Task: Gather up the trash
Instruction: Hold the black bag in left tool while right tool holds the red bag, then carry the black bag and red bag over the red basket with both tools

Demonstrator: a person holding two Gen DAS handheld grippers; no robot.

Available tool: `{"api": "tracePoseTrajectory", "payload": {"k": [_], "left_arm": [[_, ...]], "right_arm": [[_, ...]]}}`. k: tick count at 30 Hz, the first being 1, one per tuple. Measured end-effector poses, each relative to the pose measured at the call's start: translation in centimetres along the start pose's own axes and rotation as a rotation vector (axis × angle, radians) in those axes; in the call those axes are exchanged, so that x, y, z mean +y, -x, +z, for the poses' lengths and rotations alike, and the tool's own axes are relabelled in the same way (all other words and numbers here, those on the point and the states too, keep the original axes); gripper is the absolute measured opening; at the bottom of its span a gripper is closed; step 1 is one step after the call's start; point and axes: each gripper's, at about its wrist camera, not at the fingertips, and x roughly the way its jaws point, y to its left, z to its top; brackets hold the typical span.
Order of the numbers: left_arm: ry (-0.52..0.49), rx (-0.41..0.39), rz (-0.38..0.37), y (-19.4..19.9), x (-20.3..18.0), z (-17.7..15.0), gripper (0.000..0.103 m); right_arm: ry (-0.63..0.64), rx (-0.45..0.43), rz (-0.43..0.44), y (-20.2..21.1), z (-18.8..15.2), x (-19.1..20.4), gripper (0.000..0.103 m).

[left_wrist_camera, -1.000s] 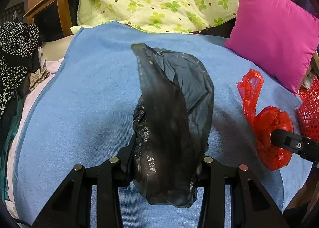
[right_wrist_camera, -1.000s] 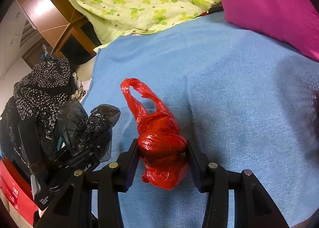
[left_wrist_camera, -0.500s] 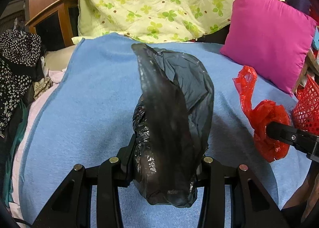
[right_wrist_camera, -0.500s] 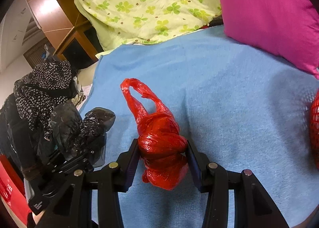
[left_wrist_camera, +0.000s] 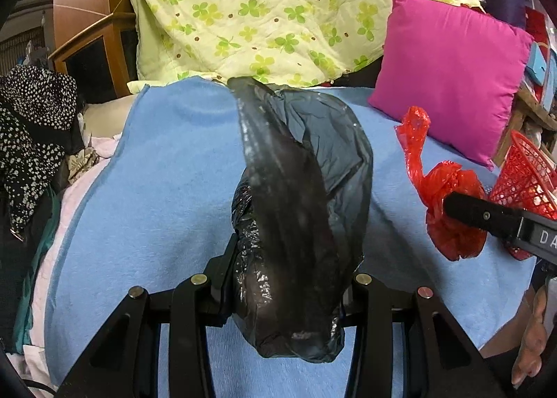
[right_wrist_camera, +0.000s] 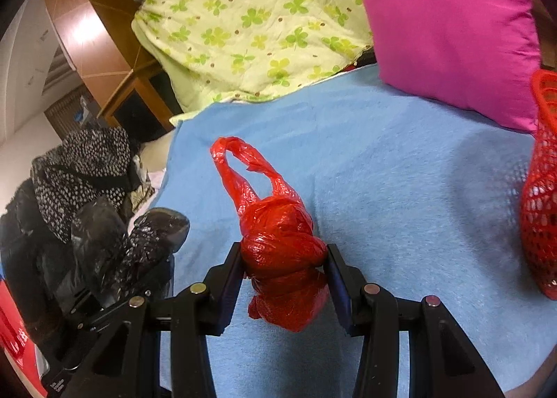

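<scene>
Both claws are busy: left claw (left_wrist_camera: 289,279) is clamped on a crumpled black bag (left_wrist_camera: 299,203), right claw (right_wrist_camera: 283,269) is pinching a knotted red bag (right_wrist_camera: 283,258), each held up over the bed. Big stuff first: blue blanket (right_wrist_camera: 400,189) covers the bed, a green clover quilt (left_wrist_camera: 278,11) is heaped at the far end, pink pillow (left_wrist_camera: 449,70) beside it. Red mesh basket (right_wrist_camera: 539,206) sits at the right edge, near the red bag.
</scene>
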Motion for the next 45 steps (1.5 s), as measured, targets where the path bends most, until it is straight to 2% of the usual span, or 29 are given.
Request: {"api": "tracePoseTrajectory", "payload": {"k": [20, 34, 45], "left_arm": [[-0.130, -0.108, -0.063, 7.9, -6.2, 0.8, 0.044], [-0.252, -0.169, -0.114, 11.3, -12.1, 2.2, 0.044], [-0.339, -0.206, -0.184, 13.1, -17.5, 3.4, 0.044]], "right_arm": [[-0.050, -0.189, 0.022, 12.6, -1.3, -2.1, 0.049], [-0.066, -0.311, -0.026, 20.0, -1.0, -4.6, 0.049], [-0.120, -0.386, -0.075, 24.3, -0.8, -8.4, 0.049]]}}
